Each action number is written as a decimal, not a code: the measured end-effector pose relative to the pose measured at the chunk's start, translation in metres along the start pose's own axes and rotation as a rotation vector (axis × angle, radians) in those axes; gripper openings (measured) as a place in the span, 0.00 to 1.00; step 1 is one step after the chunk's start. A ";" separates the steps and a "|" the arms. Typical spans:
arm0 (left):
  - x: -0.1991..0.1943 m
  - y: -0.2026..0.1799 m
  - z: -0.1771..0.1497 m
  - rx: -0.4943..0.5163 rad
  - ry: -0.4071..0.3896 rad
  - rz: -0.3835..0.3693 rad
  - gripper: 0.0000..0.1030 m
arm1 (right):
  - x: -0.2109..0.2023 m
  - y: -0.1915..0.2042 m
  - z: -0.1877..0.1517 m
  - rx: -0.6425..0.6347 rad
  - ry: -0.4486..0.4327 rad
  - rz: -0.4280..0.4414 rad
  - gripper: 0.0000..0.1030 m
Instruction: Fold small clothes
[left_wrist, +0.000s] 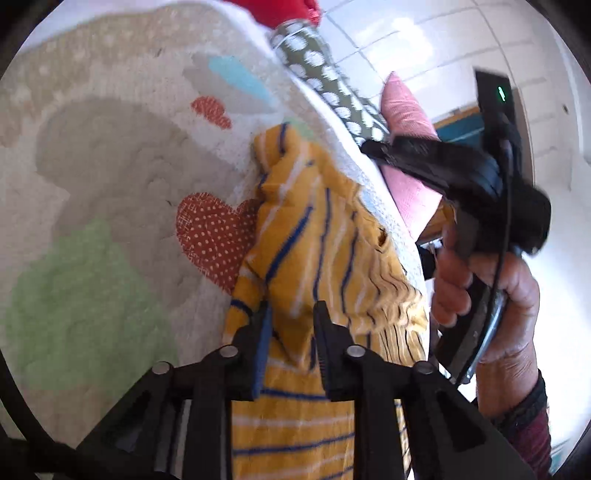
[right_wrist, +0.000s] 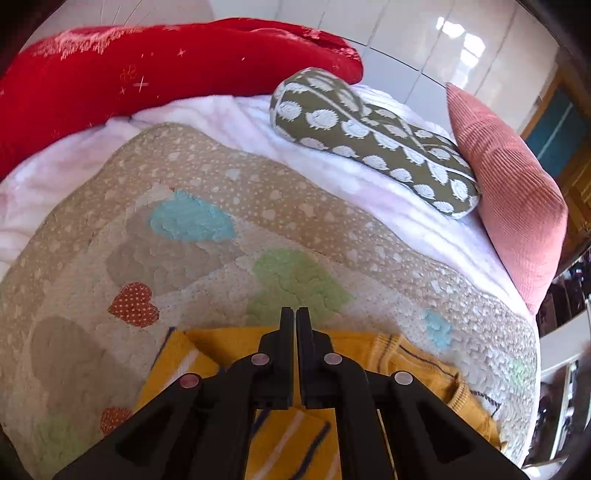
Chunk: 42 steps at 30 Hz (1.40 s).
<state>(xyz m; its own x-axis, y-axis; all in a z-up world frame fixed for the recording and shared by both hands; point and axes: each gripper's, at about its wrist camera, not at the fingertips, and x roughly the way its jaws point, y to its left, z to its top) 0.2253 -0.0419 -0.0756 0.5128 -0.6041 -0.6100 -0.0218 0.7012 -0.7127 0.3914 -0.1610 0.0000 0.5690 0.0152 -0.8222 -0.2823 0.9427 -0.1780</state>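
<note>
In the left wrist view the left gripper (left_wrist: 291, 314) sits at the bottom centre of the frame, its fingers (left_wrist: 325, 325) spread a little with a fold of the mustard-yellow striped garment (left_wrist: 314, 240) bunched between them; whether they actually grip the cloth cannot be told. The garment, crossed by blue and white stripes, runs from the bottom of the frame up to the middle, lying over the patchwork quilt (left_wrist: 110, 166) on the bed. To the right of it a hand (left_wrist: 491, 295) grips the handle of the right gripper's black body, which is blurred. In the right wrist view the right gripper (right_wrist: 295, 321) points up from the bottom centre, its fingers (right_wrist: 286, 332) pressed together with only a thin slit between them and nothing visible in it. The same garment (right_wrist: 424, 373) lies on the quilt (right_wrist: 221, 258) beneath and behind those fingers, filling the lower middle of the frame. Along the top of that view lie a red blanket (right_wrist: 166, 66) at upper left, an olive patterned bolster (right_wrist: 369, 140) at upper centre, and a pink ribbed cushion (right_wrist: 509, 199) at right, touching the bolster's end.
</note>
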 end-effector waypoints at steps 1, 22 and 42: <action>-0.010 -0.006 -0.005 0.032 -0.013 0.018 0.32 | -0.017 -0.011 -0.009 0.026 -0.019 0.008 0.13; -0.092 -0.013 -0.215 0.233 0.119 0.186 0.65 | -0.207 -0.072 -0.445 0.476 0.024 0.033 0.59; -0.124 -0.072 -0.186 0.208 0.127 -0.058 0.09 | -0.249 -0.083 -0.437 0.686 -0.153 0.413 0.11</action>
<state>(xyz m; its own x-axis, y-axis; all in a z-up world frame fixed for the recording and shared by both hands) 0.0037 -0.0880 -0.0128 0.3958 -0.6788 -0.6185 0.1881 0.7191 -0.6689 -0.0643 -0.3886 -0.0171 0.6353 0.4053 -0.6574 0.0152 0.8445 0.5354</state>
